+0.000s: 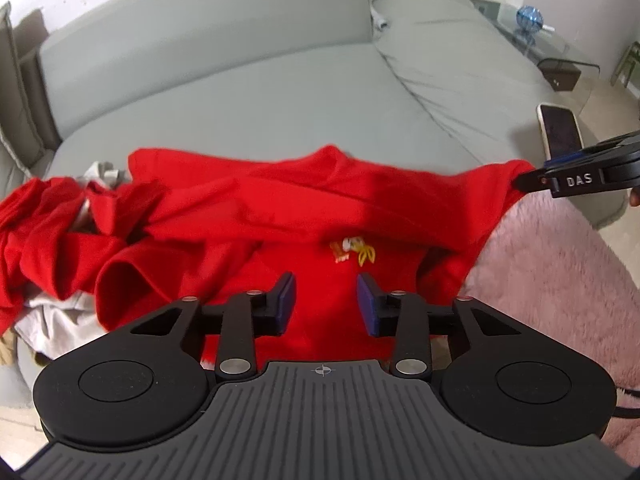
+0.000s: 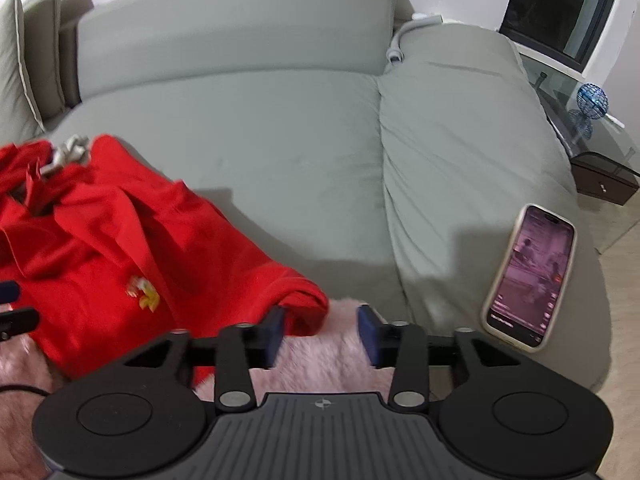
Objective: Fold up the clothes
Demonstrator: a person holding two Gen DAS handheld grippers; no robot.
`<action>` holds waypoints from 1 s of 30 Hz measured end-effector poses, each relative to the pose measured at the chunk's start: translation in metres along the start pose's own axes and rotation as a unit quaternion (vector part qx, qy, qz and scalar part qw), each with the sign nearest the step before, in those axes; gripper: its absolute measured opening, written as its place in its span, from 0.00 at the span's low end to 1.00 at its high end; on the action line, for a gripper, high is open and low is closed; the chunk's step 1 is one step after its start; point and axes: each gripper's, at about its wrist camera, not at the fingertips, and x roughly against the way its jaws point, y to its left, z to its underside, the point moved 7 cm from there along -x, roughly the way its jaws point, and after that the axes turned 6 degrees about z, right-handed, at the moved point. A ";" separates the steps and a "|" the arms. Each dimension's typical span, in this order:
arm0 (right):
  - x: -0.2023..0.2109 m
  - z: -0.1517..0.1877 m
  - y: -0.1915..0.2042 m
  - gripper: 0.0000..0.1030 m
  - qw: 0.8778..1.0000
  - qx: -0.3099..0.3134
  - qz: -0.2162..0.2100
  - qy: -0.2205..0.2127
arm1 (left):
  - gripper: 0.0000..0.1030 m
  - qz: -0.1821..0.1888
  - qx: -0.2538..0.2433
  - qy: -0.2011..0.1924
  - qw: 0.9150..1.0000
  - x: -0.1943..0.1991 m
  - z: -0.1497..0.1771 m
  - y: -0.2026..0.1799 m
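Lying rumpled, red shirt (image 1: 280, 208) on sofa (image 1: 248, 92)

red shirt (image 1: 304, 200): matt cloth; pink blanket (image 1: 560, 280): fluffy; sofa (image 2: 260, 140): smooth grey fabric; phone (image 2: 530, 276): glossy

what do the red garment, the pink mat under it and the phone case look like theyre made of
Red garment: soft matte knit, probably cotton; it drapes in limp folds. Pink mat: fluffy long-pile fabric, likely faux fur; fuzzy strands show. Phone case: smooth pale rim, perhaps silicone or plastic; too small to tell.
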 end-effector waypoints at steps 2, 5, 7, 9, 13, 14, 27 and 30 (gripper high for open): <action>0.002 0.002 -0.002 0.51 1.000 0.007 0.005 0.007 | 0.43 -0.006 0.006 0.012 1.000 0.000 0.004 0.004; 0.005 0.005 -0.005 0.63 1.000 0.014 0.013 0.016 | 0.45 -0.007 0.023 0.028 0.999 0.004 0.014 0.015; 0.008 0.007 -0.009 0.63 1.000 0.016 0.015 0.017 | 0.46 -0.006 0.033 0.035 0.999 0.006 0.020 0.020; 0.011 0.010 -0.014 0.63 1.000 0.016 0.017 0.018 | 0.47 0.003 0.048 0.045 0.998 0.005 0.029 0.024; 0.015 0.011 -0.019 0.63 1.000 0.009 0.015 0.012 | 0.47 0.029 0.047 0.054 0.997 -0.002 0.037 0.017; 0.017 0.010 -0.018 0.63 1.000 0.007 0.003 0.005 | 0.47 0.044 0.031 0.052 0.997 -0.005 0.035 0.009; 0.009 0.011 0.000 0.63 0.999 -0.009 -0.052 0.004 | 0.54 0.080 0.172 0.131 0.973 -0.034 0.059 0.040; 0.006 0.011 0.005 0.63 0.998 -0.011 -0.059 0.005 | 0.55 0.105 0.267 0.143 0.947 -0.037 0.064 0.049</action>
